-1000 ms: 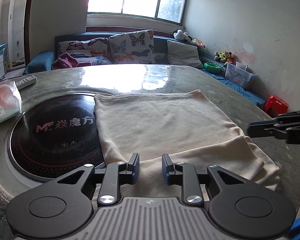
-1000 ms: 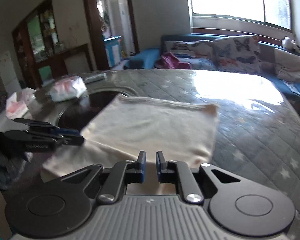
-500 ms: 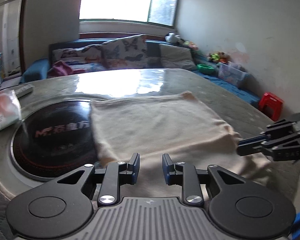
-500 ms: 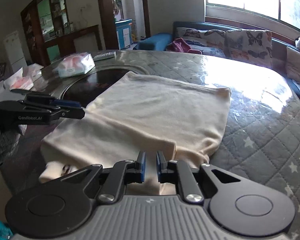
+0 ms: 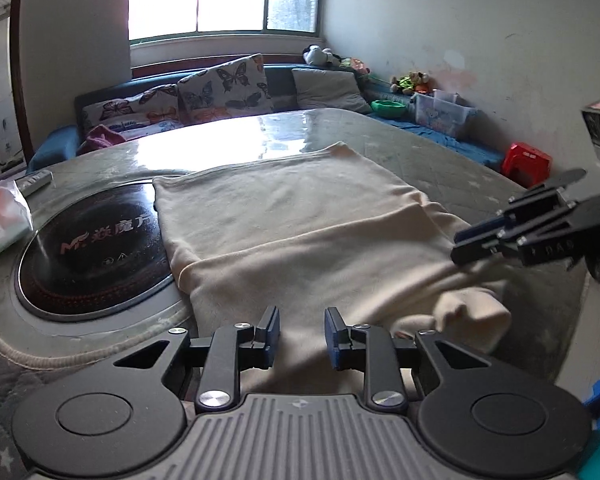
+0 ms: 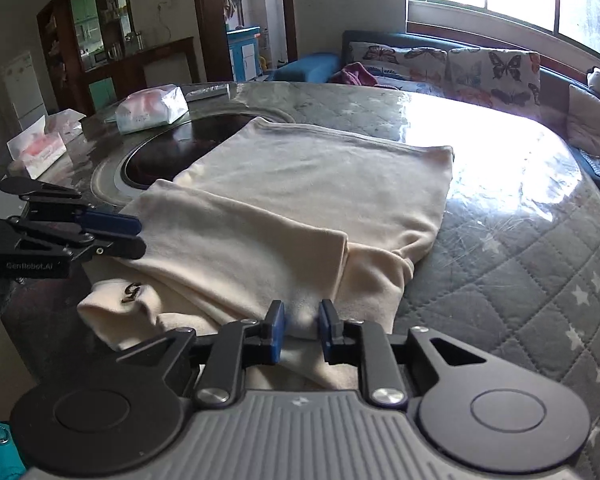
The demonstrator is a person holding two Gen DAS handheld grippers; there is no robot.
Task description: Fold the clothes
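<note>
While the cream garment (image 6: pixel 312 184) lies flat on the worktop (image 6: pixel 520 240), partly over a dark glass hob (image 5: pixel 88 248), I judge one fold done: a flap lies across its near half. More folds remain. My left gripper (image 5: pixel 302 334) hangs part open, empty. My right gripper (image 6: pixel 302 330) is opening with cloth between its jaws. Near hem is hidden behind both grippers; a bunched sleeve or collar (image 6: pixel 116 308) is unclear.

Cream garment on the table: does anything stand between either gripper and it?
Nothing visible does. The cream garment lies bare; the right gripper, jaws opening, has cloth between them, and the left gripper hangs open over its near edge.
</note>
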